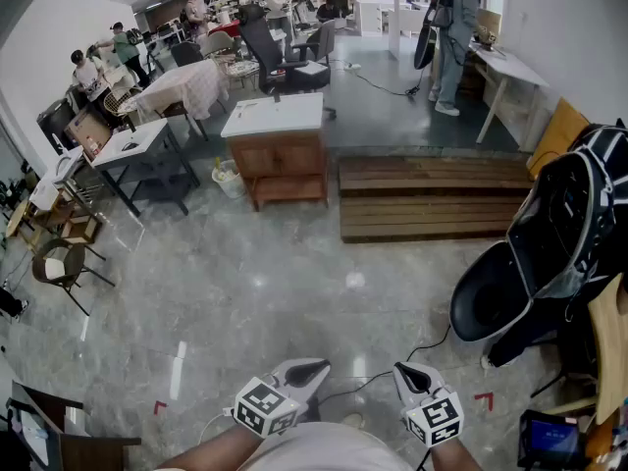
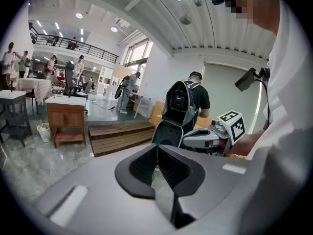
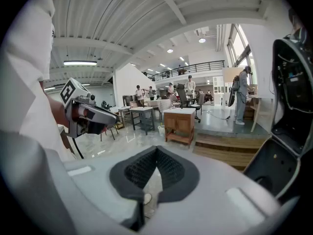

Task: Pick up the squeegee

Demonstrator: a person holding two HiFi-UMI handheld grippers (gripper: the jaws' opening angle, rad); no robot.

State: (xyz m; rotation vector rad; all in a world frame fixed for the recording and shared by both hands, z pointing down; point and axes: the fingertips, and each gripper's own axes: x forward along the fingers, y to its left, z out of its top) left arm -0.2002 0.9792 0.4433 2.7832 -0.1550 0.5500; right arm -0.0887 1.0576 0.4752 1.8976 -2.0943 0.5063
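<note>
No squeegee shows in any view. Both grippers are held low, close to the person's body, above a grey polished floor [image 1: 294,292]. My left gripper [image 1: 306,370] is shut, its black ribbed pads [image 2: 146,165] meeting at the tip with nothing between them. My right gripper [image 1: 410,373] is likewise shut and empty, its pads [image 3: 171,173] touching at the front. They sit side by side, a short gap apart. The right gripper [image 2: 210,138] appears in the left gripper view, and the left gripper [image 3: 85,116] appears in the right gripper view.
A wooden cabinet with a white top [image 1: 280,145] stands ahead, a white bucket [image 1: 229,180] beside it. A low wooden platform [image 1: 432,199] lies to its right. A black chair with a backpack [image 1: 549,253] is close on the right. A cable [image 1: 432,346] runs across the floor. People stand at tables far back.
</note>
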